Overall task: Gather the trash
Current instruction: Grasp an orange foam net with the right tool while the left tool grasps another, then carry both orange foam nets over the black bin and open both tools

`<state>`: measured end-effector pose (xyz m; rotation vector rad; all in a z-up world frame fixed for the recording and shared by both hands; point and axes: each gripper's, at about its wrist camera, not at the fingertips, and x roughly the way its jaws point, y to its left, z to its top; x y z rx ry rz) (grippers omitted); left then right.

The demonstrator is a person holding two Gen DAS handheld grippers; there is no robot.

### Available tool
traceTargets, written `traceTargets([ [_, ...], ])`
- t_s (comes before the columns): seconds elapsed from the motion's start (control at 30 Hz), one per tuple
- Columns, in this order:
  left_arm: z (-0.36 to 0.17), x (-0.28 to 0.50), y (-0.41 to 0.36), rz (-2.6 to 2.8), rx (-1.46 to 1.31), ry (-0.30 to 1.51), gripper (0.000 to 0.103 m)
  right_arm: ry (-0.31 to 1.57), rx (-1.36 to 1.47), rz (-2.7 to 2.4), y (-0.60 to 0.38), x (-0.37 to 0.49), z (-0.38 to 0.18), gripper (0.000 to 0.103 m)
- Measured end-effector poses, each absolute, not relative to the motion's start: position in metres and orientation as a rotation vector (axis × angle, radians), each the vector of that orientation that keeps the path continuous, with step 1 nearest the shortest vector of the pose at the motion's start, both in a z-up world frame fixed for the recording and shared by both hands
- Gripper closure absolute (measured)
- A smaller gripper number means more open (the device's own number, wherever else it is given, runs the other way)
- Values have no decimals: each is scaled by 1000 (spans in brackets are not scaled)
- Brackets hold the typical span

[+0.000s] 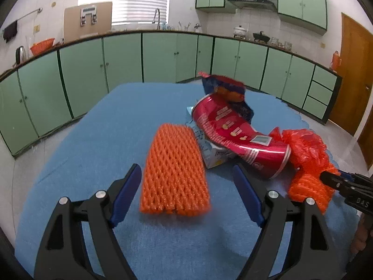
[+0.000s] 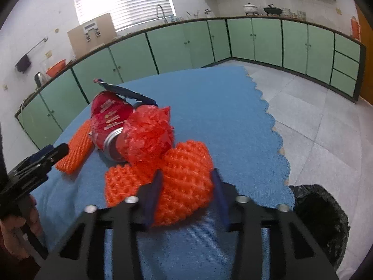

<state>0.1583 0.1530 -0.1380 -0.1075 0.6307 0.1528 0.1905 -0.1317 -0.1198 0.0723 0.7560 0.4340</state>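
Observation:
On the blue cloth (image 1: 93, 140) lies a flat orange foam net (image 1: 174, 170) between the fingers of my left gripper (image 1: 187, 184), which is open with gaps on both sides. Behind it are a red snack canister (image 1: 233, 135) on its side, a white carton (image 1: 214, 156) under it, a blue snack bag (image 1: 228, 91) and a crumpled red plastic net (image 1: 303, 144). My right gripper (image 2: 186, 186) is shut on a second, bunched orange foam net (image 2: 186, 163) at the table's near edge. The canister (image 2: 107, 119) and red net (image 2: 146, 135) sit just beyond it.
A black-lined trash bin (image 2: 321, 214) stands on the floor at the table's right front corner. The cloth's scalloped edge (image 2: 277, 140) runs along the right. Green cabinets (image 1: 163, 56) line the far walls. A hand (image 2: 16, 238) holds the left gripper (image 2: 58, 151).

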Motion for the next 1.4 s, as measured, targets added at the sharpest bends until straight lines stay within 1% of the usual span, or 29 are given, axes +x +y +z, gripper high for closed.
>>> traceTargets([
  [0.03,-140,160,154,159,-110,643,23,750,64,437,-132,189,-118,78],
  [0.1,-144,166,158,175,-123,684,23,744,61,450,-132,188,-114,80],
  [0.23,-150,175,164,186,-145,738,24,731,67,455,-135,187,-109,81],
  [0.27,-150,176,166,185,-147,747,26,730,69,455,-136,187,-107,81],
  [0.3,-151,178,167,181,-149,755,32,727,71,453,-137,187,-106,81],
  [0.33,-153,180,167,176,-151,771,35,725,74,452,-138,188,-105,81],
  [0.43,-157,185,171,170,-157,802,50,716,84,451,-140,188,-102,81],
  [0.5,-157,185,173,158,-161,799,67,708,88,450,-141,187,-99,81],
  [0.53,-156,184,173,152,-162,795,72,705,89,450,-141,187,-98,81],
  [0.57,-156,184,173,148,-161,791,81,701,93,449,-142,187,-96,81],
  [0.6,-155,183,173,145,-161,786,87,698,96,448,-143,186,-95,81],
  [0.67,-153,180,172,139,-163,773,92,687,100,445,-145,185,-92,81],
  [0.77,-146,175,170,131,-183,748,94,674,103,440,-147,184,-86,81],
  [1.07,-105,146,152,121,-166,636,94,611,97,421,-155,172,-60,81],
  [1.23,-82,139,125,71,-143,590,94,571,94,412,-164,161,-43,81],
  [1.4,-71,136,98,7,-115,561,94,537,94,394,-176,152,-28,82],
])
